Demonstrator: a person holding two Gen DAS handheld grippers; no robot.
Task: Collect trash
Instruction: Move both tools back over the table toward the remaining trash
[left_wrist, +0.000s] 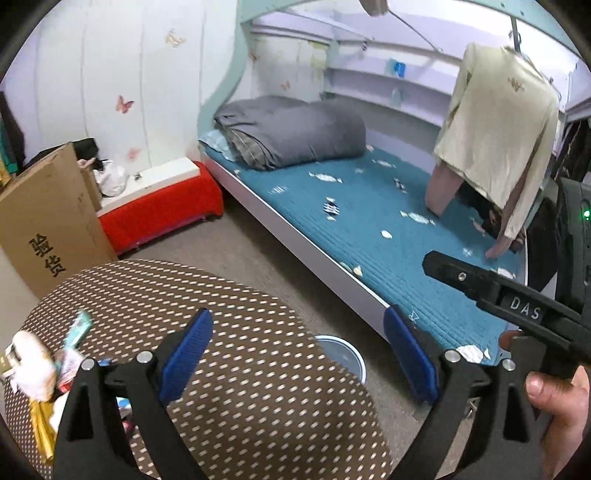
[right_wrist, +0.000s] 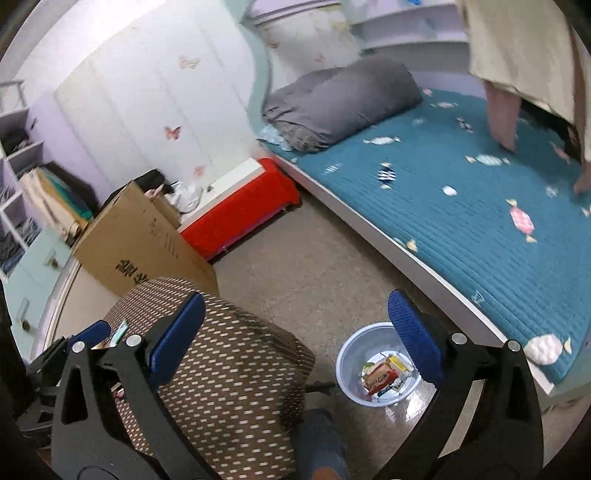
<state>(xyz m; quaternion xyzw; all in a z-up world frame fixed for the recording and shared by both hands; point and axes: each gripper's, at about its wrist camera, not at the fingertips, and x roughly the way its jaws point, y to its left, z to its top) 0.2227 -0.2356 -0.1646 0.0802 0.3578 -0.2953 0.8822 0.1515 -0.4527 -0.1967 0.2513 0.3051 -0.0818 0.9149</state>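
Observation:
A pile of trash (left_wrist: 37, 369), with crumpled white tissue, a teal wrapper and gold foil, lies at the left edge of a round brown dotted table (left_wrist: 240, 369). My left gripper (left_wrist: 299, 354) is open and empty above the table, to the right of the pile. A pale blue bin (right_wrist: 378, 365) stands on the floor between table and bed and holds several wrappers (right_wrist: 380, 376). Its rim shows in the left wrist view (left_wrist: 343, 350). My right gripper (right_wrist: 295, 332) is open and empty, high above the floor beside the bin. It also shows in the left wrist view (left_wrist: 461, 277).
A bed with a teal quilt (left_wrist: 369, 229) and a folded grey duvet (left_wrist: 291, 133) fills the right side. A cardboard box (left_wrist: 48, 221) and a red-covered bench (left_wrist: 159, 210) stand at the left wall. A beige shirt (left_wrist: 498, 129) hangs over the bed.

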